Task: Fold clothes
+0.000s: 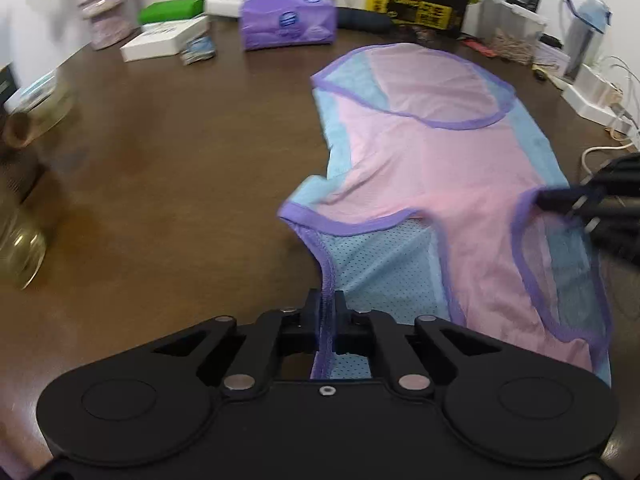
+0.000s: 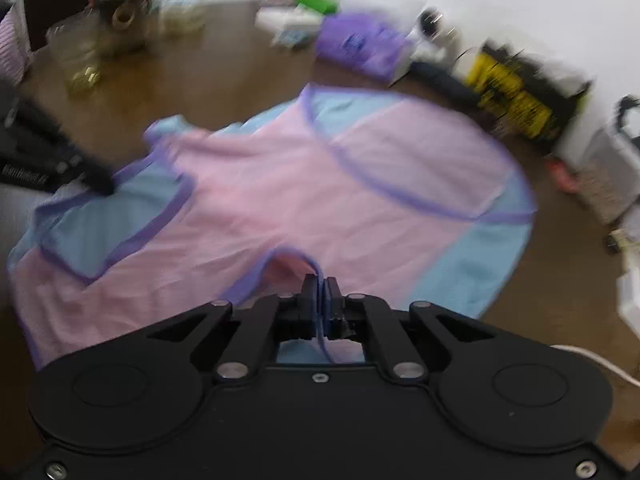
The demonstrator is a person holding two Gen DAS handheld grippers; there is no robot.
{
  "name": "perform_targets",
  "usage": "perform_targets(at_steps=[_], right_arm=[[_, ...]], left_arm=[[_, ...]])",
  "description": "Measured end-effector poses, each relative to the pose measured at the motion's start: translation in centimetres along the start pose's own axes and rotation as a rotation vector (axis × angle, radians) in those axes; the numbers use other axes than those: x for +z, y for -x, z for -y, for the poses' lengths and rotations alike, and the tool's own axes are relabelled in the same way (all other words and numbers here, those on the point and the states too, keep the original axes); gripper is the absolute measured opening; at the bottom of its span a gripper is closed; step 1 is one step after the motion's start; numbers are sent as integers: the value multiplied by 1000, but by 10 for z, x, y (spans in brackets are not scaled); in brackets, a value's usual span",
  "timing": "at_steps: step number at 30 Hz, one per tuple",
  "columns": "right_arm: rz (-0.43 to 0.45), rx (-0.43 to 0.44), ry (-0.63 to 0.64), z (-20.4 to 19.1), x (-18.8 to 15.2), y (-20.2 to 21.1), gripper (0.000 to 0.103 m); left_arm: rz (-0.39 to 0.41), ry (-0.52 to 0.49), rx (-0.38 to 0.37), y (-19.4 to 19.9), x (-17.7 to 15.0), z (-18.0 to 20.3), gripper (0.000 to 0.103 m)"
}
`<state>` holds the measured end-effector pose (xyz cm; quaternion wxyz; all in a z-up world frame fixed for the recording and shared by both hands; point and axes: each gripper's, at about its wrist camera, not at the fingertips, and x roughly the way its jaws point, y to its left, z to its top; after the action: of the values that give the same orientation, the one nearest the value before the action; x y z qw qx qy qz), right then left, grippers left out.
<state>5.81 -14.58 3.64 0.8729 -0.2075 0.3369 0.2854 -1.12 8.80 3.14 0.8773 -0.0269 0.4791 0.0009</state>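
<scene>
From the left wrist camera I see my left gripper (image 1: 328, 312) pinching the purple-trimmed edge of the garment (image 1: 432, 168), its two black fingers pressed together with the trim running up between them at the near, lower part of the frame. The garment is a pink and light blue sleeveless top with purple binding, lying mostly flat on the brown table (image 1: 160, 184), stretching away from me toward the far wall; its blue mesh inner side shows through the opening just beyond my fingertips. At the right edge the right gripper (image 1: 552, 200) reaches in, its tips on the purple trim of the other opening. Along the back of the table I see a purple tissue pack (image 1: 288, 20), a white box (image 1: 164, 40) with a green box (image 1: 172, 10) behind it, a yellow and black box (image 1: 420, 2) and a white power strip (image 1: 596, 96) with cables; blurred glass jars (image 1: 20, 240) sit at the left. From the right wrist camera, which is blurred, my right gripper (image 2: 320, 300) is likewise clamped shut on the garment's (image 2: 300, 184) purple trim, the band passing between the closed fingers and down under the body of the tool. The top spreads out ahead over the table (image 2: 220, 80), pink in the middle with blue panels at the sides. At the left edge the left gripper (image 2: 104, 184) holds the near edge of the cloth. The tissue pack (image 2: 360, 46) and the yellow and black box (image 2: 512, 96) lie beyond, smeared by motion.
</scene>
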Motion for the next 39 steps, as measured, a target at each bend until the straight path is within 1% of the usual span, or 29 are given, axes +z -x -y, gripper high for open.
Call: perform_targets(at_steps=[2, 4, 5, 6, 7, 8, 9, 12, 13, 14, 15, 16, 17, 18, 19, 20, 21, 22, 23, 24, 26, 27, 28, 29, 33, 35, 37, 38, 39], right_arm=[[-25, -48, -64, 9, -10, 6, 5], [-78, -66, -111, 9, -20, 11, 14], [-80, -54, -109, 4, -22, 17, 31], [-82, -41, -107, -1, -23, 24, 53], [-65, -30, -99, -7, -24, 33, 64], [-38, -11, -91, -14, -25, 44, 73], [-34, 25, -88, -21, -27, 50, 73], [-85, 161, -106, -37, -38, 54, 71], [-107, 208, -125, -42, -45, 54, 71], [-122, 226, -141, -44, -48, 54, 71], [-129, 242, -156, -46, -51, 56, 71], [-128, 260, -164, -50, -55, 60, 71], [-124, 272, -160, -52, -58, 63, 71], [-125, 294, -147, -55, -60, 64, 69], [-124, 317, -133, -59, -62, 66, 66], [-123, 333, -124, -62, -64, 67, 61], [-121, 345, -117, -64, -65, 68, 53], [-121, 354, -111, -64, -63, 68, 49], [-120, 360, -106, -65, -61, 66, 41], [-119, 364, -102, -65, -61, 65, 37], [-115, 374, -94, -62, -54, 61, 32], [-114, 381, -89, -61, -51, 60, 27], [-120, 389, -87, -62, -51, 60, 19], [-130, 396, -90, -62, -52, 60, 4], [-172, 410, -113, -59, -59, 68, 4], [-188, 407, -138, -56, -65, 75, 4], [-246, 397, -184, -50, -74, 78, 5], [-262, 391, -200, -49, -76, 79, 8], [-275, 380, -213, -47, -77, 81, 23]], left_arm=[[-19, 18, 0, 5, -5, -8, 4], [-32, 30, -10, 6, -3, -12, 4], [-36, 39, -17, 5, -1, -14, 5], [-36, 41, -17, 4, 1, -14, 5], [-34, 30, -14, 3, 2, -13, 5], [-29, 5, -6, 3, 3, -11, 5], [-25, -18, 3, 3, 3, -8, 5], [-38, -37, 24, 4, 6, -5, 9], [-47, -36, 33, 6, 7, -5, 20], [-57, -34, 41, 7, 9, -5, 34], [-35, -26, 26, 13, 10, -6, 39], [18, -12, -13, 25, 11, -9, 47], [46, -12, -52, 32, 11, -9, 51], [48, -28, -90, 36, 11, -6, 52], [36, -70, -150, 37, 12, -1, 54], [2, -134, -214, 36, 12, 9, 54], [-38, -195, -261, 32, 11, 18, 54], [-81, -282, -287, 25, 7, 33, 54], [-115, -352, -285, 17, 3, 45, 54], [-138, -377, -277, 10, 0, 51, 51], [-154, -386, -278, 6, -1, 55, 17], [-157, -384, -286, 6, -2, 56, 13], [-170, -376, -293, 5, -2, 55, 11], [-181, -364, -289, 6, -3, 54, 8], [-194, -301, -229, 16, -14, 43, 4], [-205, -281, -219, 23, -20, 41, 3], [-213, -265, -208, 32, -25, 39, 3], [-208, -270, -206, 37, -26, 39, 4], [-204, -274, -203, 41, -26, 40, 4]])
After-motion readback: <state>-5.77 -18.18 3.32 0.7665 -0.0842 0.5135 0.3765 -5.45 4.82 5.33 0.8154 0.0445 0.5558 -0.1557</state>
